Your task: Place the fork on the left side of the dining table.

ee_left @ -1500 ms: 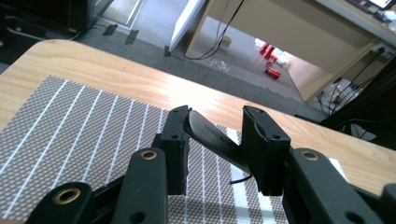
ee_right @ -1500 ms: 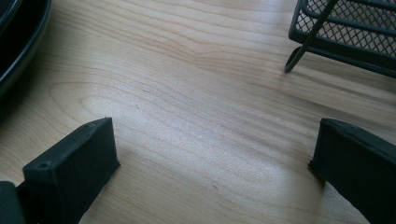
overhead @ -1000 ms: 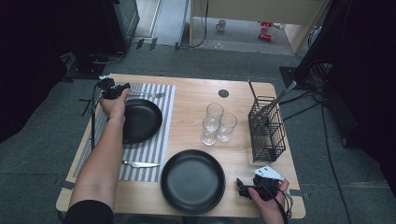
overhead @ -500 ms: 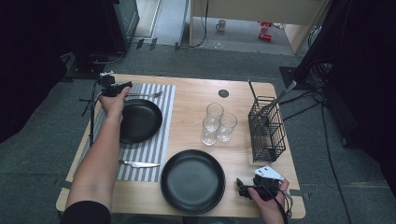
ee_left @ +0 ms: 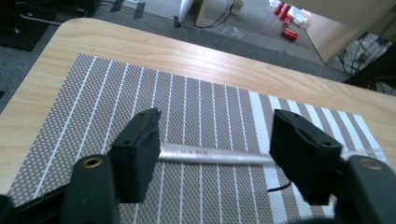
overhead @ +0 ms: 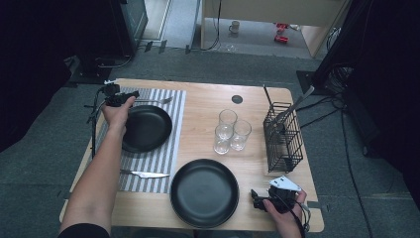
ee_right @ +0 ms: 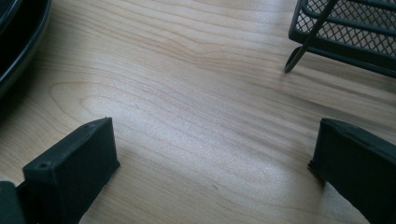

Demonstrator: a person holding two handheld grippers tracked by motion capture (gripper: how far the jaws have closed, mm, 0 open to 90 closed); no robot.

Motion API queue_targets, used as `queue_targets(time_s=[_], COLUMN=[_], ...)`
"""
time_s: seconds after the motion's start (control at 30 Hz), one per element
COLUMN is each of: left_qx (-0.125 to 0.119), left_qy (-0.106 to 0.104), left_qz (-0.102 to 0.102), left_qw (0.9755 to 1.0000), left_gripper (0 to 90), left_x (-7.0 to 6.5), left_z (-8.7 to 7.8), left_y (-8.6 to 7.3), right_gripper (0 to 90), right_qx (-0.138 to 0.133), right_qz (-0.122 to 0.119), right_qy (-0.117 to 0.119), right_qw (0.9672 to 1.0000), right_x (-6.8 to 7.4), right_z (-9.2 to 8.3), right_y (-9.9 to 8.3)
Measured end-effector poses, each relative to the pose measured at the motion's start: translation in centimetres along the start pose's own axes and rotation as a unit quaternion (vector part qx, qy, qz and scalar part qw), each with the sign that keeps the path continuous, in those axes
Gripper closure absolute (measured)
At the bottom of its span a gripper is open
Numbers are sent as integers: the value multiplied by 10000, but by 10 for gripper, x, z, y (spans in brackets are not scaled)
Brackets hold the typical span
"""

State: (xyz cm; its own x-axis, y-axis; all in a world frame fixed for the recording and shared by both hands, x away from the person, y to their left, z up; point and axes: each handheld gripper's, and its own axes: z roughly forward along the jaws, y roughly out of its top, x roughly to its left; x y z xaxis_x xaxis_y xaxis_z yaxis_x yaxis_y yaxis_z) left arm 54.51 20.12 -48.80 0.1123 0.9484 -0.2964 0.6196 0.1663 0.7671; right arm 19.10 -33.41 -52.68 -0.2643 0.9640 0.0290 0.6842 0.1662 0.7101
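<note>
The left gripper (overhead: 130, 95) is hovering at the far end of the grey striped woven placemat (overhead: 163, 148), which serves as the landmark here. Its jaws have just been opening and are now standing apart, with the silver metal fork (overhead: 154, 101) lying between them; in the left gripper view the fork's round handle (ee_left: 212, 155) is resting flat on the placemat (ee_left: 196, 112), and neither black pad is pressing on it. The fork is lying crosswise along the placemat's far edge, just beyond the smaller round black plate (overhead: 146, 128) sitting on the placemat. A silver table knife (overhead: 144, 174) is lying across the placemat's near end.

The right gripper (overhead: 257, 200) is resting well to the right of the placemat, near the table's front edge, beside the larger round black plate (overhead: 204, 192). Its jaws are standing wide apart over bare light wooden tabletop (ee_right: 196, 107), holding nothing, with the black wire-mesh cutlery basket (ee_right: 350, 28) just ahead.
</note>
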Motion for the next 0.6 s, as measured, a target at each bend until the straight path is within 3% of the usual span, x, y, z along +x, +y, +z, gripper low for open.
queue_targets(time_s=[0.17, 0.4, 0.5, 0.6], left_qx=[153, 216, 220, 308], left_qy=[-275, -739, -801, -653], left_qz=[22, 236, 206, 432], left_qw=[9995, 9967, 9963, 9965], left_gripper=[208, 103, 102, 102], left_x=[-5, -12, -16, -25], left_z=[-16, -40, -47, -51], left_y=[-5, -16, -21, -25], right_gripper=[0, 0, 0, 0], right_qx=[0, -1, -1, -1], right_qz=[1, 0, 0, 0], right_qy=[0, -1, 0, 0], right_qw=[10000, 10000, 10000, 10000], right_x=[0, 0, 0, 0], right_z=[0, 0, 0, 0], right_y=[0, 0, 0, 0])
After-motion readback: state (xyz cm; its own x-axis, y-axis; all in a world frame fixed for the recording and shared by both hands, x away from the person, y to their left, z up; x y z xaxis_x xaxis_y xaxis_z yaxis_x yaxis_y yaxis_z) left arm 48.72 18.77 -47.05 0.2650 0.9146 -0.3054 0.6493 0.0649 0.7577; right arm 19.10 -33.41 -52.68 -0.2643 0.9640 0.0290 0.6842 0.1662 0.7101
